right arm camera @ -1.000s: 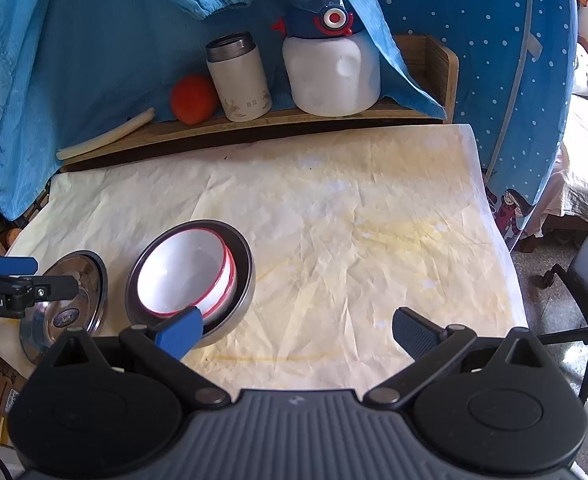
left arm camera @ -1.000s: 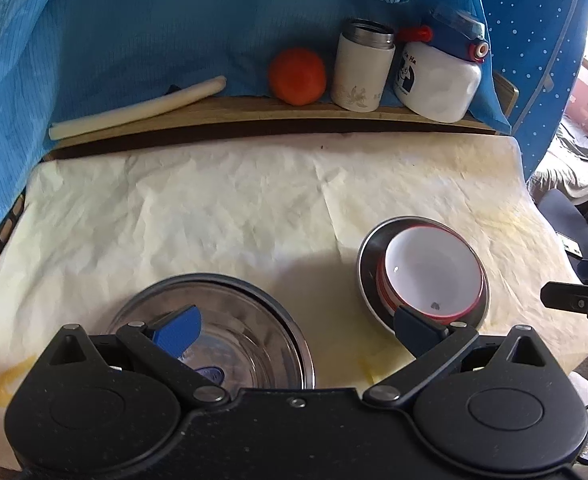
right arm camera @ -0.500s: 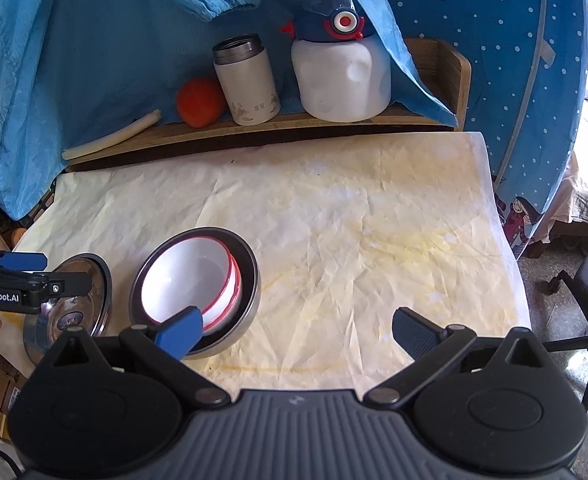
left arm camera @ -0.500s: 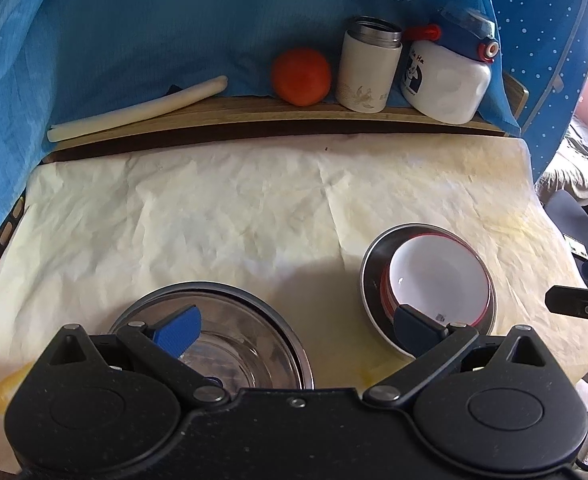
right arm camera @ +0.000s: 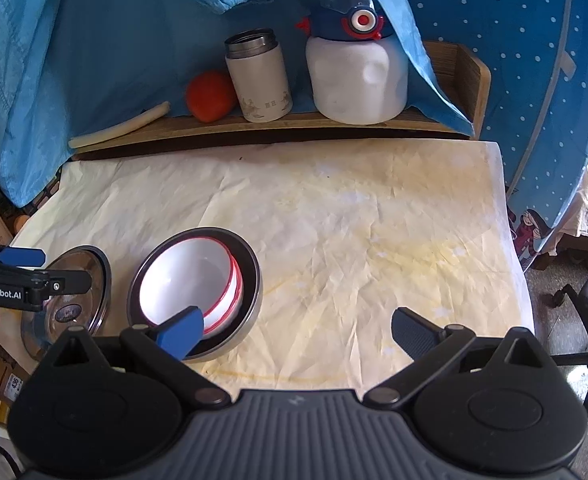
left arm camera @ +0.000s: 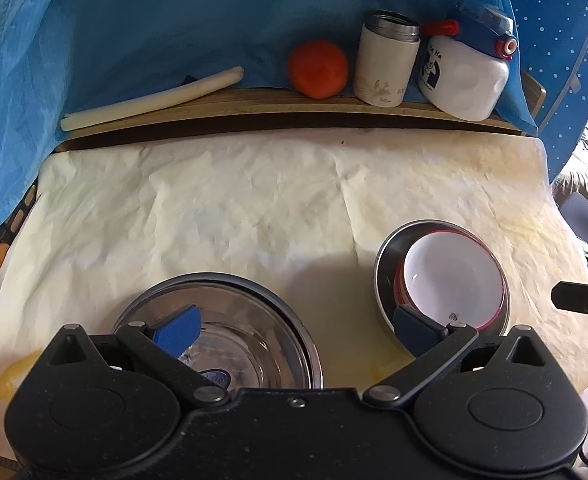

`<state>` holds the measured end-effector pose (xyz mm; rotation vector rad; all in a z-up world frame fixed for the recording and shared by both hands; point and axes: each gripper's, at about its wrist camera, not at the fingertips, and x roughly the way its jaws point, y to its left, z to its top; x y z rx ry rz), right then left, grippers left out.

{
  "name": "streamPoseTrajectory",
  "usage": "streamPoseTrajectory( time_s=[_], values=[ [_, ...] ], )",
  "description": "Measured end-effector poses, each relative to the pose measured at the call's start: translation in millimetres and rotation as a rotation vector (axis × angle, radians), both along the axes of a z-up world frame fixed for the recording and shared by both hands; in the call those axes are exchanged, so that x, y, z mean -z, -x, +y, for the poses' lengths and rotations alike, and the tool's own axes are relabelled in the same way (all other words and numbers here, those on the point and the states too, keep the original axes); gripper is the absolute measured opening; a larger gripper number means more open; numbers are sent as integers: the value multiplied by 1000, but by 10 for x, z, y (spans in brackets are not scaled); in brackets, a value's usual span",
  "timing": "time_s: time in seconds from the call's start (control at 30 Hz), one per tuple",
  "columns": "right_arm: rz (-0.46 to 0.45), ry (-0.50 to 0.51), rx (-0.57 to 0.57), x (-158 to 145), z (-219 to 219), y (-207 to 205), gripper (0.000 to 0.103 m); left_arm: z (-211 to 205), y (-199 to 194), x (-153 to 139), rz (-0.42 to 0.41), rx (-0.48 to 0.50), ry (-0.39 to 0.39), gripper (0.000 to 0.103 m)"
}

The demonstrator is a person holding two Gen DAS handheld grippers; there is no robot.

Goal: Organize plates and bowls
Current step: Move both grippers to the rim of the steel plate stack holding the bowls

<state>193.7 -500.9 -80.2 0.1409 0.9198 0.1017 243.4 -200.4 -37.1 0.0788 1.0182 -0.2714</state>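
A shiny steel bowl [left arm camera: 229, 332] sits upright and empty near the front left of the paper-covered table, a label showing on its bottom. To its right, apart from it, a white bowl with a red rim [left arm camera: 454, 280] is nested, slightly off-centre, inside a dark-rimmed steel plate [left arm camera: 386, 264]. A small sticker marks the white bowl's inner wall.

I note a crumpled cream sheet [left arm camera: 253, 208] covering the table. On the wooden shelf [left arm camera: 253, 106] behind it: a pale stick [left arm camera: 153, 98], an orange fruit [left arm camera: 318, 68], a cream flask [left arm camera: 386, 60], a white bottle [left arm camera: 466, 76]. Blue cloth [left arm camera: 133, 20] hangs behind.
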Motion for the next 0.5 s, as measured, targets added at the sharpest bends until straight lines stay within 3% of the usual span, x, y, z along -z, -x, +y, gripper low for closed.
streamPoseTrajectory(
  time_s=[0.5],
  values=[
    [40, 5, -52, 108, 11, -126, 98, -55, -26, 92, 32, -10, -53, 102]
  ],
)
